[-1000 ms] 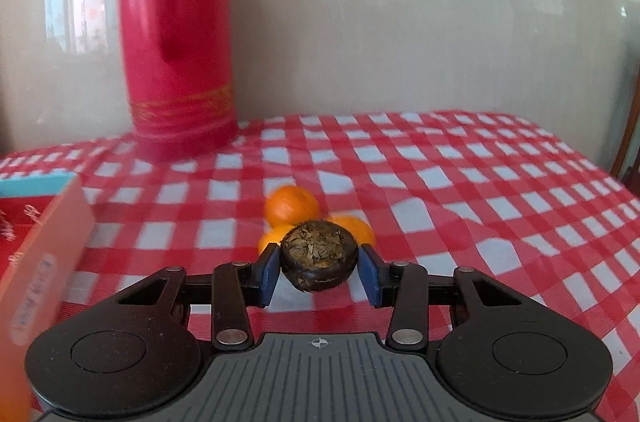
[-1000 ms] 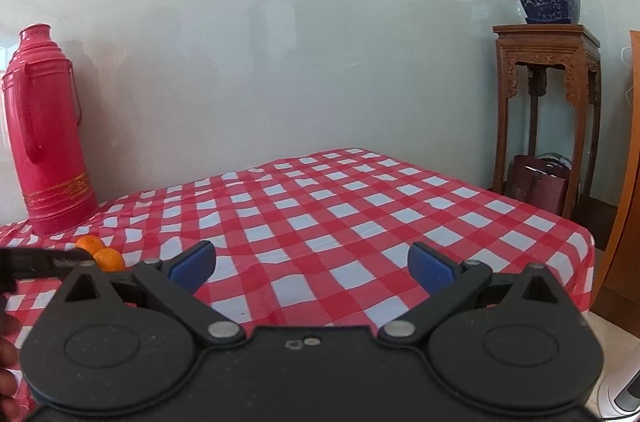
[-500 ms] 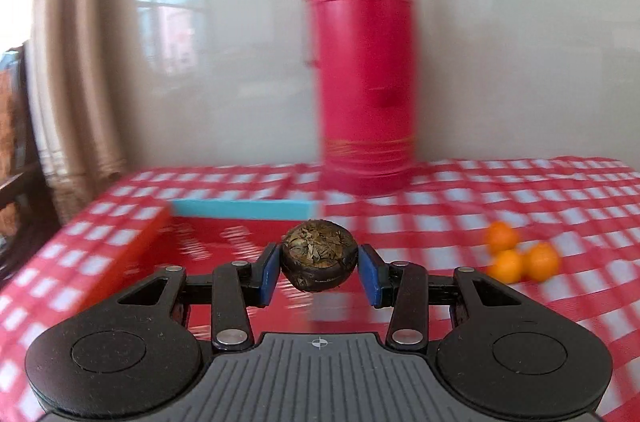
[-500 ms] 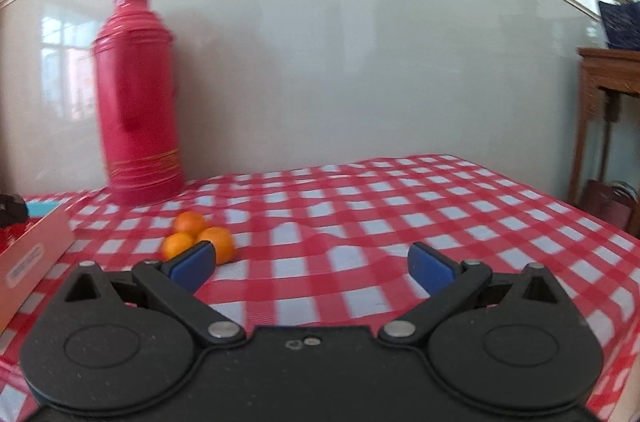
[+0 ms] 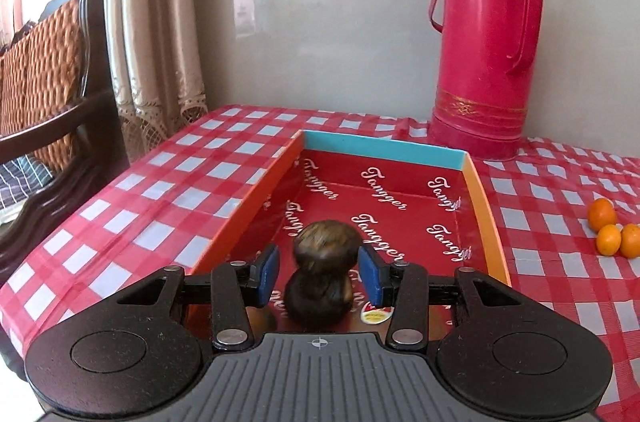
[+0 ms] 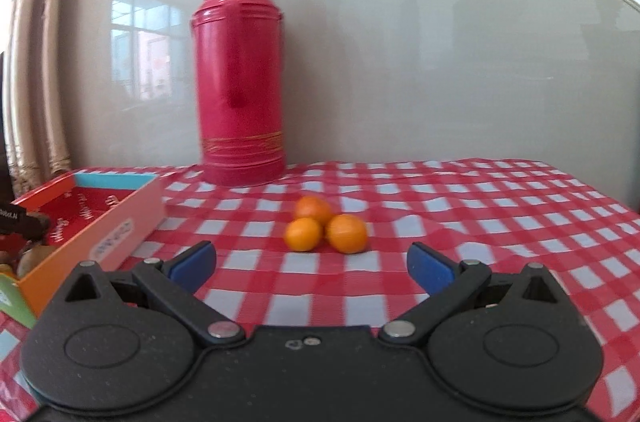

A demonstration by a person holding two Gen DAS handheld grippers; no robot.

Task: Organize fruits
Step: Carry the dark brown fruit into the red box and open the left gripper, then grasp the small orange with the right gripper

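Over the red box (image 5: 486, 206), the left gripper (image 5: 319, 272) has just been opening its jaws, dark fruit (image 5: 326, 244) loose between them; dropped, it may bounce out; right gripper (image 6: 312, 262) gapes empty near the oranges (image 6: 346, 233).

wall (image 6: 440, 62): glossy grey panel, reflects a window, pale trim on top | curtain (image 5: 152, 22): beige, lace hem, left corner | chair (image 5: 52, 70): dark wood, woven back, left of table | table (image 5: 168, 182): red-white checked cloth | light: daylight
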